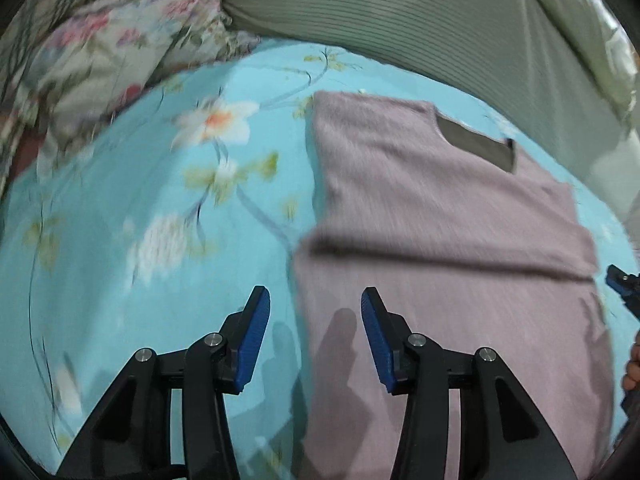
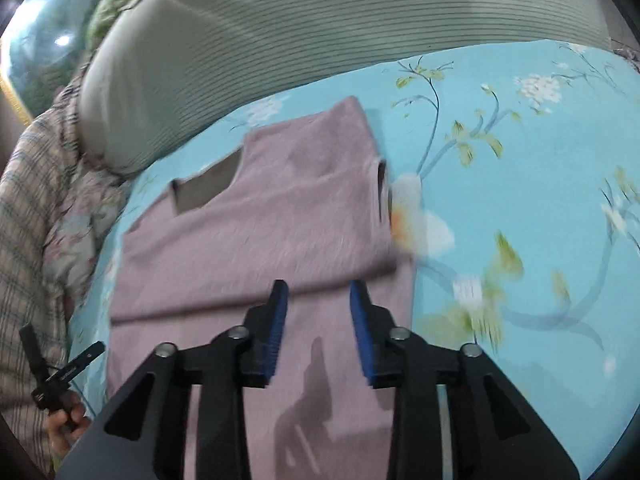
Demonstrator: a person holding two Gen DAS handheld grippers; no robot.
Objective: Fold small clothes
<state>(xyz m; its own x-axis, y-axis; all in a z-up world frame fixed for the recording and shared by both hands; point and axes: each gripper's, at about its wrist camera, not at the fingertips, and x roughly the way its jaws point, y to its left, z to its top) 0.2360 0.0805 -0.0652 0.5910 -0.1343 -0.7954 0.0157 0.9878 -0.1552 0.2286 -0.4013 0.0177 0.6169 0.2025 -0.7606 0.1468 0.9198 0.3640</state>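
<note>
A mauve knit top lies flat on the light blue floral bedsheet, its upper part folded down over the lower part, with a grey-brown neck opening at the far side. My left gripper is open and empty, hovering over the top's left edge. The top also shows in the right wrist view. My right gripper is open and empty above the top's lower half, near the fold line. The other gripper's tip shows at the right edge of the left wrist view.
A grey ribbed cushion lies along the far side of the bed. A floral quilt is bunched at the far left. A checked cloth lies at the left in the right wrist view. A hand holds the other gripper's handle.
</note>
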